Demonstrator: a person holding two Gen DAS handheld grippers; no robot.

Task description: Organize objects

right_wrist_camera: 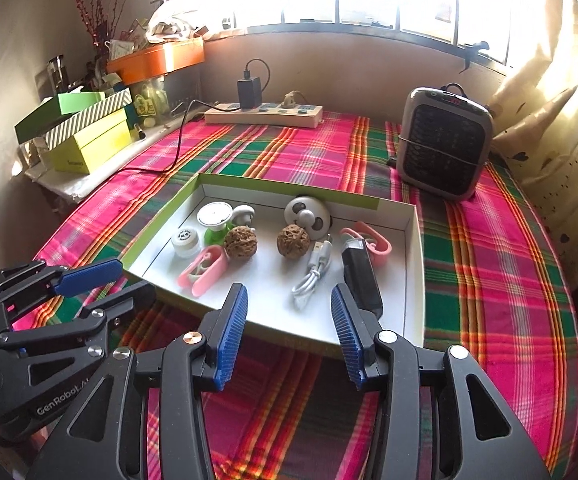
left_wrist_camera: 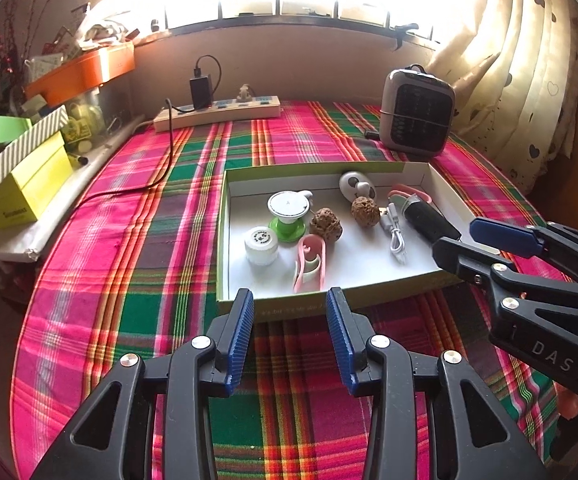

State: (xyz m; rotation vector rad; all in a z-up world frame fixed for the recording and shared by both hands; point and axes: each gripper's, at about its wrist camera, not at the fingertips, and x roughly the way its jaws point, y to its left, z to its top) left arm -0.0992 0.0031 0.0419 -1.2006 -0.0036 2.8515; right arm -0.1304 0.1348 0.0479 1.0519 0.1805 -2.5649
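A shallow white box with a green rim (left_wrist_camera: 223, 240) lies on the plaid cloth. Inside it are a white jar (left_wrist_camera: 261, 245), a white disc on a green base (left_wrist_camera: 287, 210), two walnuts (left_wrist_camera: 326, 222) (right_wrist_camera: 293, 241), a pink clip (left_wrist_camera: 311, 264), a white cable (right_wrist_camera: 313, 272), a black device (right_wrist_camera: 363, 276), a pink ring (right_wrist_camera: 381, 246) and a panda-faced gadget (right_wrist_camera: 309, 216). My left gripper (left_wrist_camera: 289, 296) hovers open at the box's near edge, holding nothing. At the box's right near corner my right gripper (right_wrist_camera: 289, 292) is also open, with nothing between its pads.
A power strip (left_wrist_camera: 217, 112) with a black charger sits at the back, and its cable trails over the cloth. A small heater (left_wrist_camera: 417, 116) stands back right by the curtain. Stacked yellow and striped boxes (left_wrist_camera: 21, 184) and an orange tray (left_wrist_camera: 85, 70) crowd the left ledge.
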